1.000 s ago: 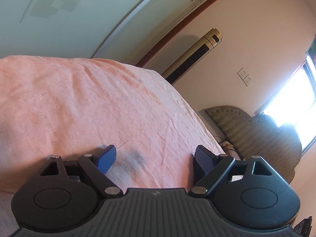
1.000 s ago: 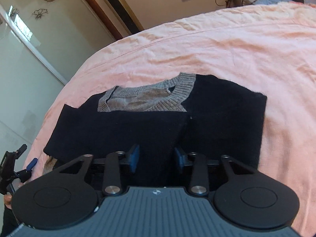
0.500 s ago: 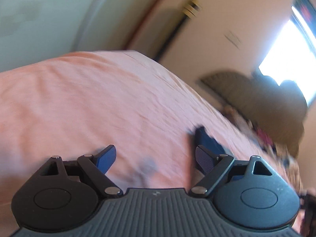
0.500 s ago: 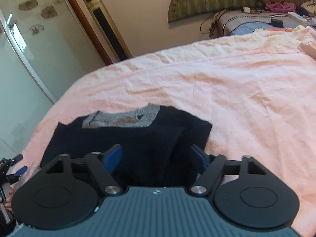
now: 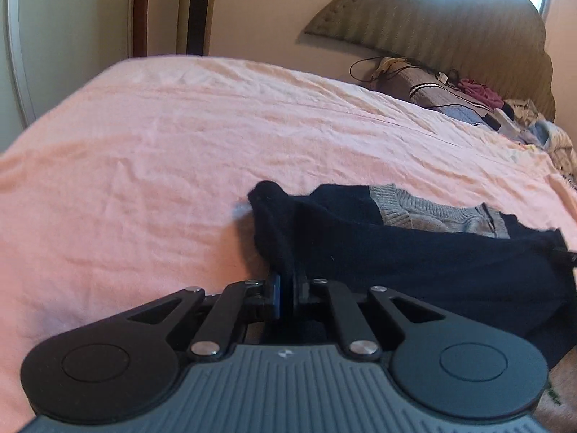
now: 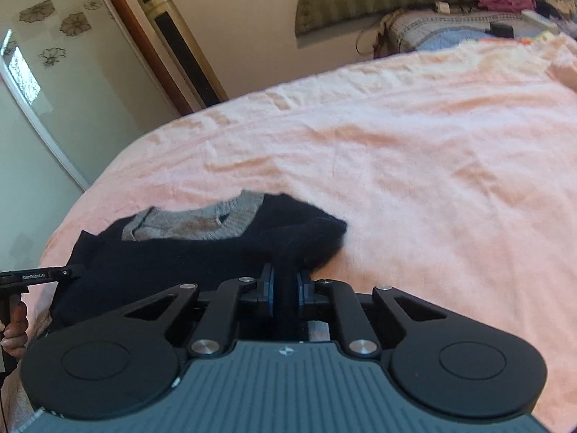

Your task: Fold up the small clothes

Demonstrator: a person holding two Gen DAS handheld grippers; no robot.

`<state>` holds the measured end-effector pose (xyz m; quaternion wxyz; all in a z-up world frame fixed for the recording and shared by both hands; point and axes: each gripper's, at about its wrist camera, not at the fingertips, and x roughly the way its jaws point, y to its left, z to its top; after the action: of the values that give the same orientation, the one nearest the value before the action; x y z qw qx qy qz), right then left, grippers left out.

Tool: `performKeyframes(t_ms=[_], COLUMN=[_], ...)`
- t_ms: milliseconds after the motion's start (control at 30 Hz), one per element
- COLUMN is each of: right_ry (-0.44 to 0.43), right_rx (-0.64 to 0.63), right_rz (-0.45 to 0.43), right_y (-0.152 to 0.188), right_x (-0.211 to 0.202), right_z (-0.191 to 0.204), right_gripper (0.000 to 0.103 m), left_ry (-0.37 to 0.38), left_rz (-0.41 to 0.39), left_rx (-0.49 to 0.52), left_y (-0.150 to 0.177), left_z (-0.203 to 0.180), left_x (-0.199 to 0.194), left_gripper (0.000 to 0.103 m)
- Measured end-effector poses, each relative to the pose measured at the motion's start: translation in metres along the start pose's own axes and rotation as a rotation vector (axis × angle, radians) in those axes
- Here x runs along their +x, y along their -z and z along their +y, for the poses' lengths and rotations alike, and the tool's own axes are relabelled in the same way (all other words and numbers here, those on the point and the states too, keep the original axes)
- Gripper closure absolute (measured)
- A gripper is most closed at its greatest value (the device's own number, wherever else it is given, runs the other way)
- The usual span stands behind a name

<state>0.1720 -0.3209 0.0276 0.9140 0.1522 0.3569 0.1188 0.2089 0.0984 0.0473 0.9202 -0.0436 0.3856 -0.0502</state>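
Note:
A small dark navy sweater (image 5: 414, 252) with a grey knit collar (image 5: 432, 213) lies on the pink bedsheet (image 5: 180, 151). My left gripper (image 5: 286, 294) is shut on the sweater's near left edge, which rises in a bunched fold. In the right wrist view the sweater (image 6: 173, 256) with its grey collar (image 6: 202, 218) lies to the left. My right gripper (image 6: 285, 294) is shut on its near right edge, with dark cloth pinched between the blue pads. The left gripper's side shows at the far left of the right wrist view (image 6: 39, 276).
A green padded headboard (image 5: 450, 25) stands at the far end. Clothes, cables and a pillow (image 5: 461, 97) are piled near it. A tall tower fan (image 6: 180, 47) and a glass sliding door (image 6: 47, 83) stand beyond the bed's left side.
Both grippers were open above the sweater; both have come down to its near edge and shut on the cloth. The left wrist view has swung right, from bare sheet to the sweater.

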Motion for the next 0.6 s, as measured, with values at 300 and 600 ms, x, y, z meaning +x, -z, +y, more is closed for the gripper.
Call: performKeyframes(t_ms=[300,600], right_ry=[-0.086,-0.080], right_rx=[0.187,0.039], right_rz=[-0.030,0.089], right_y=[0.032,0.117], right_x=[-0.043,-0.098], right_z=[-0.026,0.012], right_gripper=[0.025,0.060], left_ry=[-0.057,0.151], left_rz=[-0.074,-0.034], left_rx=[-0.003,-0.112], left_y=[0.035,0.122], left_z=[0.013,0.024], left_x=[-0.039,-0.116], left_gripper=[0.092,0.036])
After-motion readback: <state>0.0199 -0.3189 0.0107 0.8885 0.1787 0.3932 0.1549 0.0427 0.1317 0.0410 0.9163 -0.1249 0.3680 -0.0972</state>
